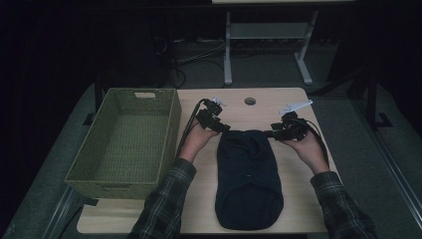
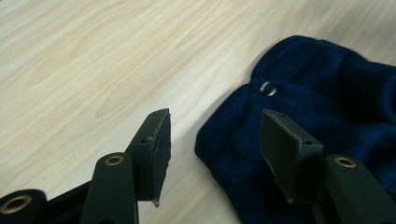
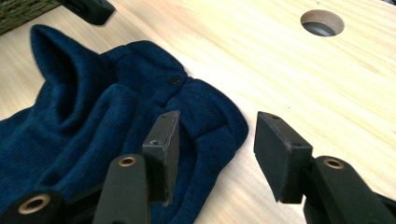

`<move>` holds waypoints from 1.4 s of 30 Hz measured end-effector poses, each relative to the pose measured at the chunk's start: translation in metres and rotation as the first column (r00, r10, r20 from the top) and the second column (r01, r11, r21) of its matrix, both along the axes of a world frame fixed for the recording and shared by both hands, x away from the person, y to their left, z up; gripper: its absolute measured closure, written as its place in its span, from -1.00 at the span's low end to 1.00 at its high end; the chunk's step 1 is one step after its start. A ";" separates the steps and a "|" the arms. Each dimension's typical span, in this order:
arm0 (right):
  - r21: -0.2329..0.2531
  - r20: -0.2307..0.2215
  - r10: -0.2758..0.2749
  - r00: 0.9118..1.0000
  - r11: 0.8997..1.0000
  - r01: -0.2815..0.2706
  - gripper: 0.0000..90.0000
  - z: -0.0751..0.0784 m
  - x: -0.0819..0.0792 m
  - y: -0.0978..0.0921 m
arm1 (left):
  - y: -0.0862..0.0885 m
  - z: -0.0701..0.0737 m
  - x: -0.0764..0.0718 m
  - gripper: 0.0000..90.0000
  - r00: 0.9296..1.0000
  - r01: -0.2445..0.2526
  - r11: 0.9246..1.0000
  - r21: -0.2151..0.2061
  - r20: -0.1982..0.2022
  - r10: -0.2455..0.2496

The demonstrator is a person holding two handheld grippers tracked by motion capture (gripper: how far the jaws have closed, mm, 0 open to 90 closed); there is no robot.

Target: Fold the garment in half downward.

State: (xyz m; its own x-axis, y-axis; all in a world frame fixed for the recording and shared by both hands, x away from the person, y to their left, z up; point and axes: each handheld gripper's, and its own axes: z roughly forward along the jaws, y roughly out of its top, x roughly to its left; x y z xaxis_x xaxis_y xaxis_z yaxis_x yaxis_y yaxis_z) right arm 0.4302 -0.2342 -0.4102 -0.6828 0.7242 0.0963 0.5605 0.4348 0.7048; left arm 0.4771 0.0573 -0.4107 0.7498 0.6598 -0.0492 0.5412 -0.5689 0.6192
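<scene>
Lying flat on the middle of a light wooden table (image 1: 293,199): a dark navy knitted garment (image 1: 249,179), lengthwise, rounded end toward the near edge, far end bunching between two hand-held grippers.

Hovering at the garment's far left corner: the left gripper (image 1: 222,127), gripped in the person's left hand (image 1: 196,139), jaws spread wide and grasping nothing. In the left gripper view, straddling the cloth's edge (image 2: 299,130), one jaw over bare wood, the other over the knit; whether touching the fabric cannot be told. Showing just beyond the jaws: a small round snap button (image 2: 268,88).

Hovering at the garment's far right corner: the right gripper (image 1: 275,133), gripped in the right hand (image 1: 306,147), jaws likewise released, clasping nothing. In the right gripper view, bracketing a folded corner of the knit (image 3: 93,121), with a dark button (image 3: 175,80) beyond and fabric rising in a soft ridge toward the far left.

Standing to the left of the garment, well apart: an empty green woven basket (image 1: 171,134), overhanging the table's left edge. Sitting near the far edge: a round cable hole (image 1: 250,101). Entering from the near side: plaid sleeves (image 1: 164,209).
</scene>
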 end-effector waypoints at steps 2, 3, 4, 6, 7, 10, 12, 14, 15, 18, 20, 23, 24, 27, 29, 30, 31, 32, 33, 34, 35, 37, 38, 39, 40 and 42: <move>0.001 -0.002 -0.003 1.000 1.000 0.003 0.11 -0.001 0.003 0.000 | -0.001 -0.008 0.005 -0.04 1.000 -0.004 1.000 0.000 -0.015 0.004; 0.000 -0.002 -0.006 1.000 1.000 0.006 0.11 -0.001 0.005 0.001 | -0.001 -0.012 0.007 -0.05 1.000 -0.005 1.000 0.004 -0.022 0.005; 0.001 -0.004 -0.008 1.000 1.000 0.008 0.11 -0.002 0.007 0.001 | -0.001 -0.016 0.009 -0.05 0.999 -0.009 1.000 0.009 -0.033 0.009; 0.001 -0.009 -0.018 1.000 1.000 0.019 0.11 -0.004 0.010 0.001 | -0.002 -0.025 0.013 -0.07 0.998 -0.018 1.000 0.025 -0.057 0.019; 0.004 -0.011 -0.021 1.000 1.000 0.021 0.11 -0.005 0.012 0.001 | -0.003 -0.029 0.014 -0.08 0.997 -0.023 0.999 0.032 -0.066 0.025; -0.005 -0.018 -0.030 0.999 1.000 0.030 0.12 -0.010 0.018 0.002 | -0.002 -0.036 0.018 -0.11 0.995 -0.024 0.999 0.027 -0.095 0.026; -0.003 -0.030 -0.041 0.999 0.999 0.041 0.12 -0.015 0.022 0.003 | -0.002 -0.038 0.018 -0.12 0.995 -0.023 0.999 0.023 -0.094 0.025; -0.009 -0.035 -0.048 0.998 0.999 0.048 0.12 -0.019 0.027 0.003 | -0.003 -0.038 0.018 -0.12 0.996 -0.013 0.999 0.035 -0.091 0.016; -0.005 -0.039 -0.050 0.998 0.999 0.050 0.13 -0.021 0.029 0.004 | -0.005 -0.039 0.017 -0.12 0.996 -0.010 0.999 0.033 -0.088 0.013; -0.012 -0.048 -0.054 0.997 0.998 0.054 0.14 -0.025 0.036 0.007 | -0.006 -0.041 0.017 -0.12 0.996 0.002 0.999 0.046 -0.089 0.002; -0.029 -0.058 -0.058 0.997 0.998 0.056 0.14 -0.029 0.040 0.010 | -0.005 -0.042 0.017 -0.12 0.995 0.000 0.999 0.037 -0.099 0.004; -0.048 -0.064 -0.061 0.996 0.997 0.058 0.16 -0.034 0.042 0.014 | -0.004 -0.043 0.018 -0.12 0.994 -0.006 1.000 0.025 -0.108 0.009; -0.061 -0.063 -0.062 0.996 0.996 0.058 0.16 -0.036 0.042 0.014 | -0.004 -0.043 0.018 -0.12 0.994 -0.005 1.000 0.024 -0.109 0.007; -0.060 -0.079 -0.064 0.995 0.996 0.060 0.19 -0.041 0.044 0.013 | -0.004 -0.043 0.018 -0.12 0.995 0.004 1.000 0.031 -0.104 0.000; -0.056 -0.090 -0.062 0.994 0.997 0.057 0.19 -0.044 0.044 0.012 | -0.004 -0.043 0.018 -0.11 0.995 0.006 1.000 0.031 -0.104 -0.003; -0.053 -0.099 -0.061 0.993 0.997 0.056 0.20 -0.046 0.044 0.012 | -0.004 -0.043 0.018 -0.11 0.995 0.007 0.999 0.031 -0.104 -0.004; -0.049 -0.101 -0.056 0.993 0.997 0.052 0.21 -0.047 0.044 0.012 | -0.003 -0.044 0.018 -0.10 0.995 0.007 1.000 0.030 -0.104 -0.004; -0.050 -0.099 -0.053 0.994 0.998 0.049 0.22 -0.047 0.044 0.012 | -0.004 -0.043 0.018 -0.10 0.994 0.008 1.000 0.029 -0.105 -0.005; -0.050 -0.100 -0.052 0.994 0.998 0.048 0.23 -0.048 0.043 0.012 | -0.004 -0.043 0.018 -0.09 0.994 0.008 1.000 0.029 -0.105 -0.005; -0.045 -0.103 -0.051 0.993 0.998 0.047 0.25 -0.049 0.043 0.012 | -0.004 -0.043 0.017 -0.08 0.994 0.009 1.000 0.029 -0.106 -0.005; -0.036 -0.106 -0.051 0.993 0.998 0.047 0.28 -0.050 0.043 0.011 | -0.004 -0.043 0.017 -0.06 0.994 0.011 1.000 0.029 -0.108 -0.008; -0.018 -0.104 -0.049 0.993 0.999 0.047 0.32 -0.052 0.041 0.010 | -0.005 -0.043 0.017 0.00 0.994 0.014 1.000 0.027 -0.112 -0.011; -0.012 -0.102 -0.048 0.994 0.999 0.047 0.34 -0.053 0.041 0.010 | -0.005 -0.043 0.017 0.02 0.994 0.016 0.999 0.029 -0.112 -0.013; -0.006 -0.102 -0.052 0.993 0.999 0.051 0.35 -0.054 0.040 0.010 | -0.005 -0.043 0.017 0.04 0.994 0.019 0.999 0.028 -0.113 -0.016; -0.004 -0.105 -0.055 0.993 0.998 0.055 0.38 -0.054 0.039 0.010 | -0.005 -0.042 0.016 0.07 0.993 0.024 0.999 0.028 -0.113 -0.020; 0.011 -0.121 -0.051 0.991 0.999 0.053 0.48 -0.055 0.039 0.011 | -0.006 -0.043 0.015 0.17 0.992 0.026 1.000 0.012 -0.121 -0.025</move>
State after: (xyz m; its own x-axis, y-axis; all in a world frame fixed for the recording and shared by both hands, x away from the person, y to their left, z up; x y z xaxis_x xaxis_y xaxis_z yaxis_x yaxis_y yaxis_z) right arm 0.4688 -0.2235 -0.4654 -0.6271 0.7564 0.1861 0.6634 0.3934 0.6365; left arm 0.4926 0.0513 -0.4533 0.7555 0.6419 -0.1315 0.5968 -0.5913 0.5425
